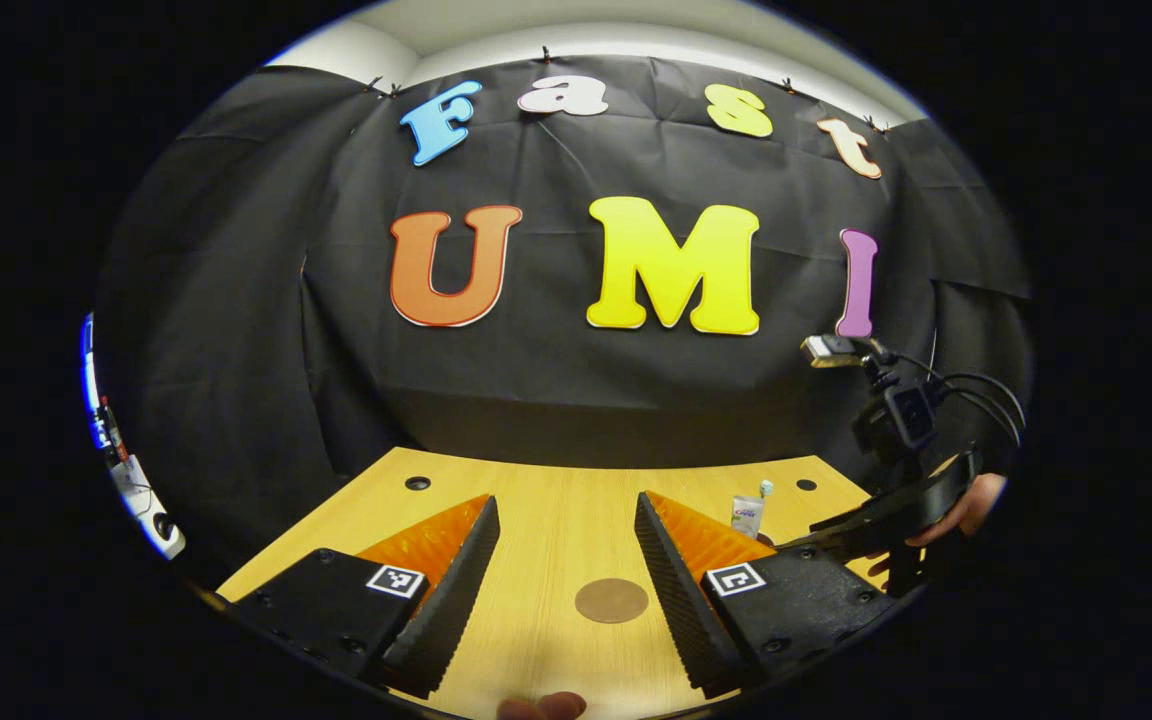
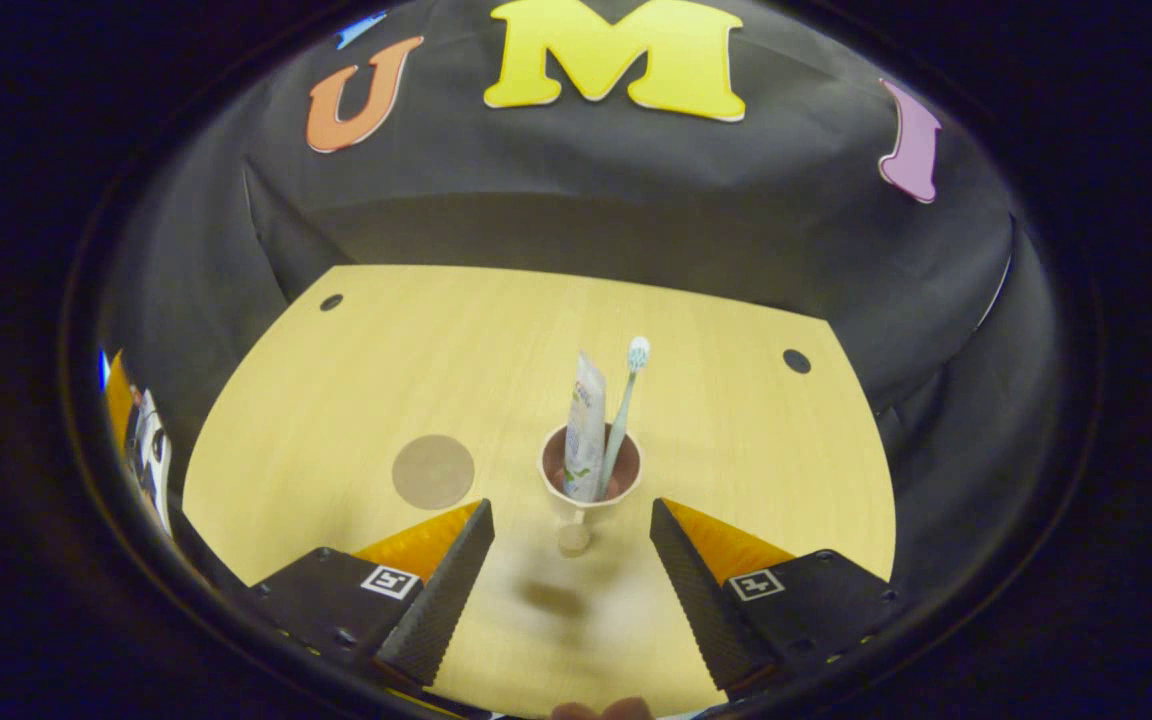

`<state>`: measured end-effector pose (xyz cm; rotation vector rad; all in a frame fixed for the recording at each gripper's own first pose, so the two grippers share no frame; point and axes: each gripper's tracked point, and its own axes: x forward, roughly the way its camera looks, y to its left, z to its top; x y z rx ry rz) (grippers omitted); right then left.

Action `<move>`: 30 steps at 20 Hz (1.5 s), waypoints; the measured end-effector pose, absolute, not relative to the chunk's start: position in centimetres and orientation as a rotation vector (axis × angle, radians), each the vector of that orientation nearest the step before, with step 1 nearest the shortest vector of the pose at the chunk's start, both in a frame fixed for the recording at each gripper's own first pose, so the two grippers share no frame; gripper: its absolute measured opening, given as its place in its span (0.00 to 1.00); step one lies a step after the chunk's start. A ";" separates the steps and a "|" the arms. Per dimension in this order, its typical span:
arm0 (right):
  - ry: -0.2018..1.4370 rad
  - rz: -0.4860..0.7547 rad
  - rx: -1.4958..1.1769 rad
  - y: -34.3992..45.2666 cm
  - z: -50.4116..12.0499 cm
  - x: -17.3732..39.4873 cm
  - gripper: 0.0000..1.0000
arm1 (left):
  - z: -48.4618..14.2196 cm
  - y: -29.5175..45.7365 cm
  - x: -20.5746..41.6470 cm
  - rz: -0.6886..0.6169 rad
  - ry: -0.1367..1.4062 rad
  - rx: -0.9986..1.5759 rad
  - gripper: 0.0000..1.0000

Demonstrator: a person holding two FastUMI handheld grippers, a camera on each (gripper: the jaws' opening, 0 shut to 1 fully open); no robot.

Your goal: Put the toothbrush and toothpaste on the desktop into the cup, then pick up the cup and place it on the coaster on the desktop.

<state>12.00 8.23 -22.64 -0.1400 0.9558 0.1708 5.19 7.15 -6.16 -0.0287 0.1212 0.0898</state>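
Cup (image 2: pixel 591 478), small, pale plastic, holding toothpaste tube (image 2: pixel 584 425) and toothbrush (image 2: pixel 623 405): judged light, top-heavy; grip low across wall. Right gripper (image 2: pixel 571 570) gapes wide, empty; left gripper (image 1: pixel 566 560) likewise.

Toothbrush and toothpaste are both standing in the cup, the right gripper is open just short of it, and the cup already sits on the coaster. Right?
Not quite. In the right gripper view the cup stands on the bare desktop, apart from the coaster, which lies empty to its left. The rest holds: toothbrush and toothpaste are in the cup, and the right gripper is open just short of it.
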 end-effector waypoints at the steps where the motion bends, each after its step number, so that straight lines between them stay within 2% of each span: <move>1: 0.994 0.160 -0.136 8.2 -23.5 12.4 0.96 | -5.8 7.8 4.7 0.106 0.118 -0.027 0.87; 4: 1.123 0.126 -0.113 8.0 -26.2 12.8 0.99 | -5.2 9.9 3.6 0.160 0.120 -0.029 0.87; 7: 1.243 0.115 -0.124 7.8 -29.5 13.0 0.96 | -5.4 11.7 2.5 0.219 0.129 -0.029 0.87; 9: 1.289 0.122 -0.155 7.8 -31.1 13.4 0.98 | -5.9 12.6 2.0 0.256 0.152 -0.034 0.87; 15: 1.381 0.131 -0.143 8.1 -33.9 13.9 0.94 | -6.9 14.4 -0.1 0.336 0.193 -0.048 0.87; 16: 1.386 0.123 -0.146 7.9 -34.1 14.0 0.83 | -7.3 14.4 -0.2 0.344 0.201 -0.054 0.87; 18: 1.397 0.107 -0.157 7.5 -34.3 14.1 0.71 | -7.6 14.5 -0.6 0.356 0.215 -0.071 0.87; 19: 1.402 0.100 -0.155 7.3 -34.2 14.1 0.70 | -7.7 14.5 -0.5 0.360 0.220 -0.077 0.87; 20: 1.410 0.103 -0.135 7.5 -34.5 14.0 0.53 | -7.9 14.5 -0.6 0.364 0.225 -0.079 0.87; 21: 1.416 0.092 -0.133 7.5 -34.6 13.9 0.51 | -7.9 14.5 -0.7 0.367 0.228 -0.080 0.87; 22: 1.419 0.090 -0.136 7.4 -34.5 14.0 0.36 | -8.0 14.4 -0.8 0.368 0.228 -0.080 0.87; 23: 1.424 0.096 -0.145 7.3 -34.5 14.0 0.27 | -8.0 14.4 -0.9 0.365 0.227 -0.079 0.87; 30: 1.427 0.105 -0.125 7.4 -34.3 13.6 0.19 | -8.3 13.9 -1.5 0.350 0.234 -0.075 0.87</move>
